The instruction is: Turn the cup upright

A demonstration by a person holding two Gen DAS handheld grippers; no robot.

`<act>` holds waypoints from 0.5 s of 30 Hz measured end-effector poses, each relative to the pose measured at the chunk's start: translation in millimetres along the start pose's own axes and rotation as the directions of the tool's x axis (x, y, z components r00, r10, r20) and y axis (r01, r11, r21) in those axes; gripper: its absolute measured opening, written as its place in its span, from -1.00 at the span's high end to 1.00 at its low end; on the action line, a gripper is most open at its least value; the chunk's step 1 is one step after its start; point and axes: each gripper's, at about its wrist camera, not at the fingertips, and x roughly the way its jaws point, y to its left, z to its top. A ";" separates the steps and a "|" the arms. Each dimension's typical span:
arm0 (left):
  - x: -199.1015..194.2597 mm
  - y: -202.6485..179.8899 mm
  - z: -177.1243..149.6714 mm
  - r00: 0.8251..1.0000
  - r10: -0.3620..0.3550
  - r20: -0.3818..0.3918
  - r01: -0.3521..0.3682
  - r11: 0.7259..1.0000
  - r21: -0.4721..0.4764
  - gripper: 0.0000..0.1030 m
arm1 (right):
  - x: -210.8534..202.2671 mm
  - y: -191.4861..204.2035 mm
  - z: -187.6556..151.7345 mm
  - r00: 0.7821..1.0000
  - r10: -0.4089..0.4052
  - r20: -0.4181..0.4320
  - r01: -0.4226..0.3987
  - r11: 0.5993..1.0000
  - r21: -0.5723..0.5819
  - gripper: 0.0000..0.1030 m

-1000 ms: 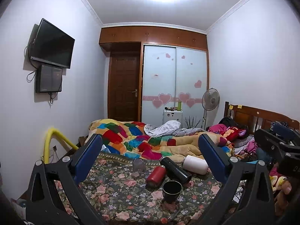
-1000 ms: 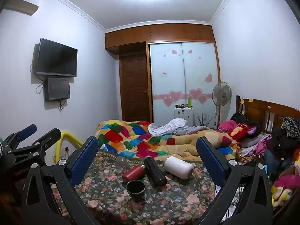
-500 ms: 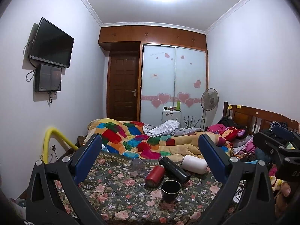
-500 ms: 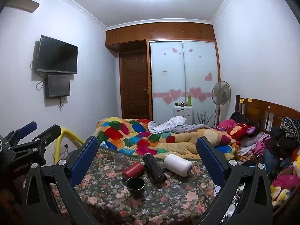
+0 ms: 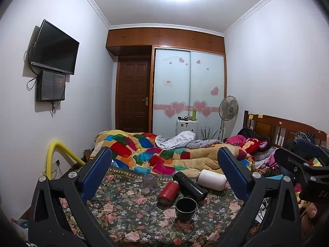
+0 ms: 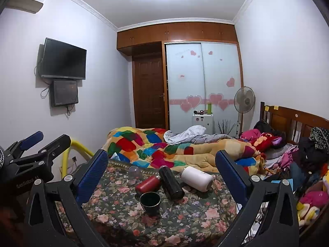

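Note:
On the floral cloth (image 5: 115, 210) a clear glass cup (image 5: 149, 182) stands upside down at the far left of the group; it also shows in the right wrist view (image 6: 134, 171). A black cup (image 5: 185, 208) (image 6: 150, 202) stands upright in front. A red bottle (image 5: 168, 192) (image 6: 147, 185), a black bottle (image 5: 190, 186) (image 6: 171, 183) and a white bottle (image 5: 210, 179) (image 6: 196, 178) lie on their sides. My left gripper (image 5: 164, 171) and right gripper (image 6: 162, 171) are open, empty, and held well back from the objects.
A colourful quilt (image 5: 156, 152) is heaped behind the cloth. A wooden headboard (image 5: 283, 127) with clothes and toys is on the right. A yellow tube (image 5: 53, 154) stands at the left. Each gripper shows at the edge of the other's view.
Both grippers have tilted up a little, so the objects sit slightly lower in the views. Nothing on the cloth has moved.

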 end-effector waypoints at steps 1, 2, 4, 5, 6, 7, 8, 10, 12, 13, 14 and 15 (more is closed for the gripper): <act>0.1 -0.1 -0.1 1.000 0.002 0.000 -0.002 1.000 0.001 -1.00 | 0.0 0.1 -0.1 1.000 -0.001 0.000 0.001 1.000 -0.001 -1.00; 0.0 0.2 0.4 1.000 0.001 -0.001 -0.001 1.000 0.000 -1.00 | 0.0 0.0 0.0 1.000 -0.001 0.001 0.001 1.000 0.000 -1.00; 0.2 0.1 0.3 1.000 0.000 -0.001 0.000 1.000 -0.001 -1.00 | 0.2 -0.5 0.1 1.000 -0.001 -0.003 0.001 1.000 0.000 -1.00; 0.0 0.0 0.3 1.000 0.001 0.000 -0.001 1.000 -0.001 -1.00 | -0.3 -1.4 0.2 1.000 0.001 -0.005 -0.001 1.000 0.001 -1.00; 0.0 0.1 0.3 1.000 0.000 -0.001 0.000 1.000 0.000 -1.00 | 0.2 -0.6 1.3 1.000 0.002 -0.006 -0.002 1.000 0.002 -1.00; 0.1 0.0 0.3 1.000 0.000 -0.001 0.000 1.000 0.001 -1.00 | 0.7 -0.5 1.6 1.000 0.003 -0.007 -0.003 1.000 0.002 -1.00; 0.2 0.0 0.2 1.000 0.001 -0.002 -0.001 1.000 0.001 -1.00 | -0.2 -1.0 1.8 1.000 0.004 -0.007 -0.004 1.000 0.002 -1.00; 0.2 0.0 0.2 1.000 0.000 -0.002 0.000 1.000 0.001 -1.00 | 0.8 -0.4 1.8 1.000 0.003 -0.007 -0.003 1.000 0.001 -1.00; -0.1 -0.1 0.4 1.000 0.001 0.000 -0.001 1.000 0.000 -1.00 | 0.3 -0.7 1.9 1.000 0.002 -0.006 -0.002 1.000 0.001 -1.00; 0.0 -0.1 0.3 1.000 0.001 -0.001 -0.001 1.000 0.000 -1.00 | 0.8 -0.4 1.9 1.000 0.003 -0.007 -0.003 1.000 0.002 -1.00; 0.1 -0.1 0.3 1.000 -0.001 -0.001 0.001 1.000 0.000 -1.00 | 0.6 -0.5 2.0 1.000 0.003 -0.007 -0.003 1.000 0.002 -1.00; 0.0 -0.2 0.4 1.000 0.000 -0.001 0.000 1.000 -0.001 -1.00 | 0.8 -0.4 2.0 1.000 0.003 -0.007 -0.003 1.000 0.002 -1.00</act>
